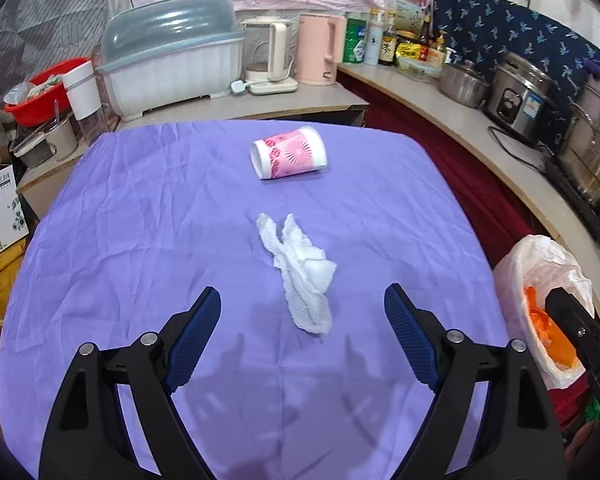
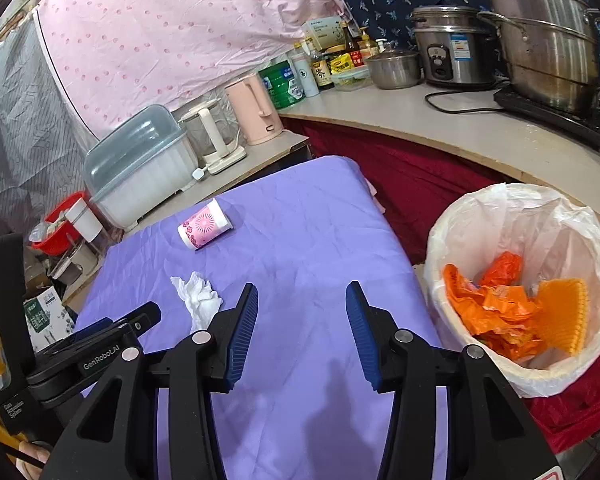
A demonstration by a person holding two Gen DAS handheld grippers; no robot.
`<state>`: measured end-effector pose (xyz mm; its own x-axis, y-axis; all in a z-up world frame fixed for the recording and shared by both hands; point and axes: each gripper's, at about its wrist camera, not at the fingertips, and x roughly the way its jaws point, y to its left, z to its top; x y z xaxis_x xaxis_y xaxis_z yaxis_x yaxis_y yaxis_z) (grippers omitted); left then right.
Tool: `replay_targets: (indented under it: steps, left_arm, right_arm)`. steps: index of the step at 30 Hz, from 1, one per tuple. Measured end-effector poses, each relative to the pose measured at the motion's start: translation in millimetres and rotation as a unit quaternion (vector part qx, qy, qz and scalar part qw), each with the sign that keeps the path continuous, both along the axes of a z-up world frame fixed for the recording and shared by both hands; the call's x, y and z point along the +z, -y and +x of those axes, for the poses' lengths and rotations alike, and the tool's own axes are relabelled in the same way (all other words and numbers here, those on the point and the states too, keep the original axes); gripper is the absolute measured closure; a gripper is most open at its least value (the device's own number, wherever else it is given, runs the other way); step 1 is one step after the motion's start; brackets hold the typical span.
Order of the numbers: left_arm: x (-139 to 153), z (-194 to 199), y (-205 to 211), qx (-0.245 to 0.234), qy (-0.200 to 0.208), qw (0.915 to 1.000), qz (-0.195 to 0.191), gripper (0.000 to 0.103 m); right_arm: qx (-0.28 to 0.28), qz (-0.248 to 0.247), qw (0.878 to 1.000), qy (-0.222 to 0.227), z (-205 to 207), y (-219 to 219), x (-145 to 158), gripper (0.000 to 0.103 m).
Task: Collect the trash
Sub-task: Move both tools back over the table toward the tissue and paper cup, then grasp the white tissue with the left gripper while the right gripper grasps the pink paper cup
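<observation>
Just ahead of wide-open, empty left gripper (image 1: pixel 302 300), crumpled tissue (image 1: pixel 302 270), right gripper (image 2: pixel 302 300) likewise.

tablecloth (image 1: pixel 140 240): matt creased cloth | tissue (image 1: pixel 304 276): crumpled soft paper | bin liner (image 2: pixel 500 216): thin glossy plastic | pots (image 2: pixel 540 40): shiny metal

On the purple cloth (image 1: pixel 140 240): one crumpled tissue (image 1: pixel 302 276), one paper cup (image 1: pixel 288 153); beside it, one lined bin (image 2: pixel 500 216).

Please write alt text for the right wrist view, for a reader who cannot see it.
The open right gripper hovers over a purple tablecloth, holding nothing. A crumpled tissue and a pink paper cup on its side lie on the cloth; a lined bin on the right holds orange trash.
</observation>
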<state>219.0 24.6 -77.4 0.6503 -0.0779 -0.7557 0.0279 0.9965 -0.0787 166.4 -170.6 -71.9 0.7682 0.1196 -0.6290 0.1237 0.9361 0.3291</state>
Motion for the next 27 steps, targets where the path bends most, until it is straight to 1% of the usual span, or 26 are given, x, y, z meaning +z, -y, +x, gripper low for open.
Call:
replay_targets:
  steps: [7, 12, 20, 21, 23, 26, 27]
  left_arm:
    - [-27, 27, -9, 0.017, -0.027, 0.9994, 0.010, 0.023]
    - [-47, 45, -10, 0.015, -0.052, 0.9986, 0.001, 0.023]
    - [-72, 66, -6, 0.012, -0.077, 0.9969, -0.002, 0.024]
    - [-75, 68, -7, 0.012, -0.081, 0.9966, -0.004, 0.026]
    - [-80, 71, -9, 0.010, -0.090, 0.9959, -0.008, 0.035]
    - [-81, 70, -10, 0.004, -0.088, 0.9961, -0.005, 0.045]
    - [-80, 69, -11, 0.001, -0.087, 0.9962, -0.005, 0.053]
  right_arm:
    - [0.011, 0.001, 1.000, -0.019, 28, -8, -19, 0.058]
    - [0.014, 0.007, 0.999, -0.032, 50, -12, -35, 0.058]
    - [0.019, 0.014, 0.999, -0.048, 73, -15, -54, 0.058]
    - [0.019, 0.013, 0.999, -0.049, 75, -16, -56, 0.058]
    - [0.020, 0.015, 0.998, -0.052, 78, -18, -59, 0.058]
    - [0.023, 0.015, 0.998, -0.056, 81, -22, -63, 0.058]
    - [0.024, 0.014, 0.998, -0.057, 82, -24, -64, 0.058]
